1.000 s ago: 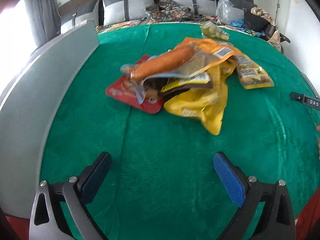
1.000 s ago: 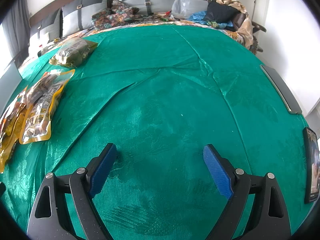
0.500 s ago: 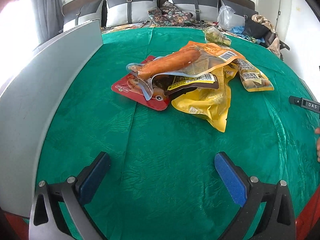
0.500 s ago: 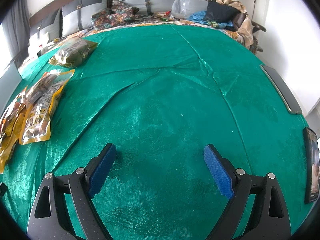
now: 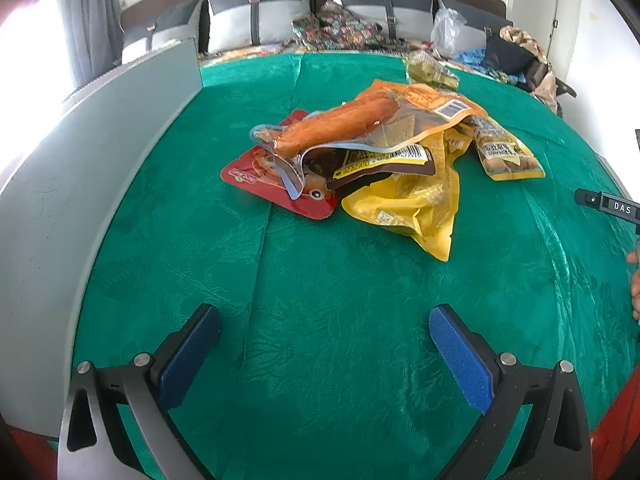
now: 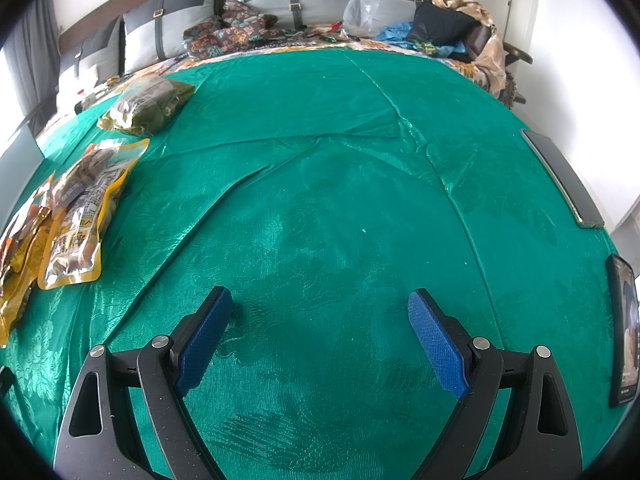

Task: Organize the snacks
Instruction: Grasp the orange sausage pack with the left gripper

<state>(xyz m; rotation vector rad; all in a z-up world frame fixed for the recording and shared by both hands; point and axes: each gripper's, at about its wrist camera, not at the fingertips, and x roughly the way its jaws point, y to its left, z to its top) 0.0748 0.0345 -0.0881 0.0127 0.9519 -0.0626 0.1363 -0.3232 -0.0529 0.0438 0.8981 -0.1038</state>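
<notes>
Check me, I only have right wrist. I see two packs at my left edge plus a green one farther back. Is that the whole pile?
Observer: No. Left wrist shows a heap: an orange pack on top, a red pack underneath at its left.
Operator: Anything in the left gripper?
Observer: Nothing. The left gripper is open over bare cloth, short of the heap.
Operator: Where would the snacks go? I see no bin.
Observer: A grey panel runs along the left side of the cloth; I cannot tell if it is a box wall.
Operator: My gripper?
Observer: The right gripper is open and empty, which you can see; left wrist catches only its tip at the frame's right edge.
</notes>
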